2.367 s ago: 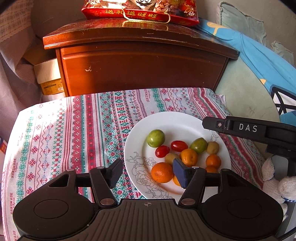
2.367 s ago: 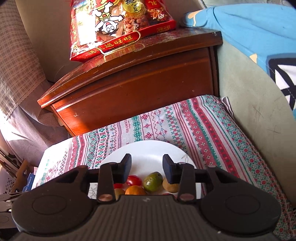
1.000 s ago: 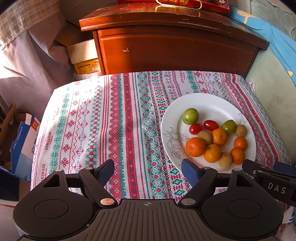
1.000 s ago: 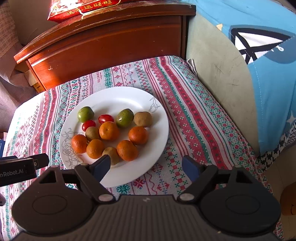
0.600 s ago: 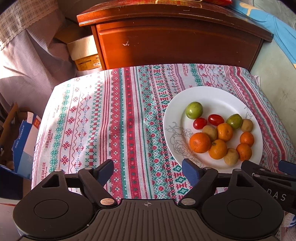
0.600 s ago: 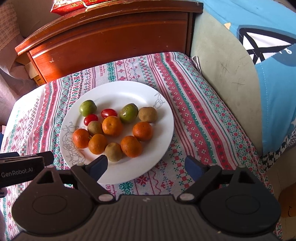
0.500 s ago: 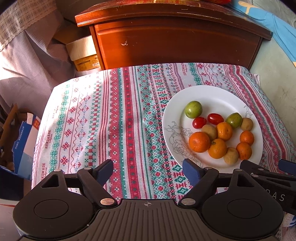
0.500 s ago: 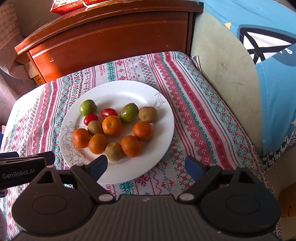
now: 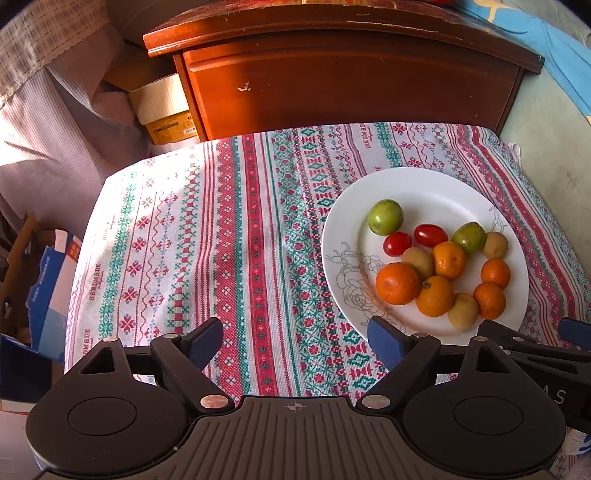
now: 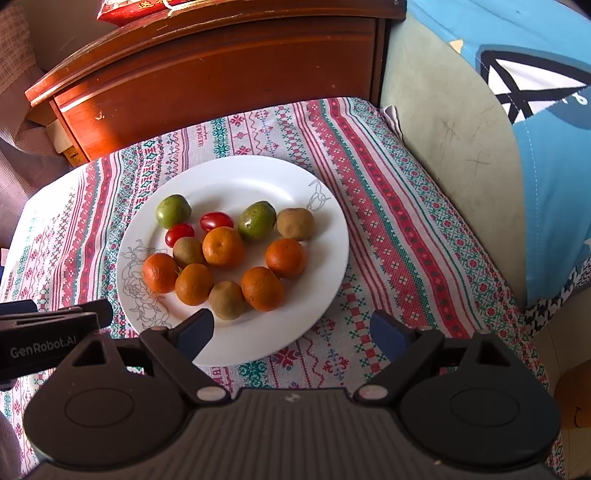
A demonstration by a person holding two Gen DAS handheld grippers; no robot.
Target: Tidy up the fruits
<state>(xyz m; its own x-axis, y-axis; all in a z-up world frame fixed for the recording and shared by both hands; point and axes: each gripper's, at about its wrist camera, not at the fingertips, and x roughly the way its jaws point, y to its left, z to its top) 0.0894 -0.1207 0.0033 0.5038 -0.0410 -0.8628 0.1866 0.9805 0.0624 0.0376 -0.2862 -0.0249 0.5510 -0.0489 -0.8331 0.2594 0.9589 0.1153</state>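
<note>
Wooden cabinet point(image 9: 347, 77) stands behind the tabletop point(image 9: 221, 240), which is covered by a red and green patterned cloth point(image 10: 399, 229). White plate point(image 9: 417, 192) sits on the cloth, on the side of the tabletop away from the cardboard boxes point(image 9: 44, 273) and nearer the blue bedding point(image 10: 546, 155). Red snack bag point(image 10: 140, 7) lies on top of the cabinet, well behind the plate.

All fruit is on the plate. Five oranges point(image 10: 223, 246) cluster in the middle and near half of the plate, some touching each other. Two green fruits point(image 10: 256, 220) sit toward the cabinet side of the plate, one beside the top orange, the other apart at the far left of the pile. Three brown kiwis point(image 10: 295, 223) are mixed in: one beside the green fruit, one between oranges, one at the near edge of the pile. Two red cherry tomatoes point(image 10: 216, 220) lie between the two green fruits, nearly touching.

Left gripper point(image 9: 295, 341) hovers over bare cloth just beside the plate's near left rim, jaws wide, holding nothing. Right gripper point(image 10: 291, 330) hovers over the plate's near rim, jaws wide, holding nothing; its left finger overlaps the rim in view, contact unclear
</note>
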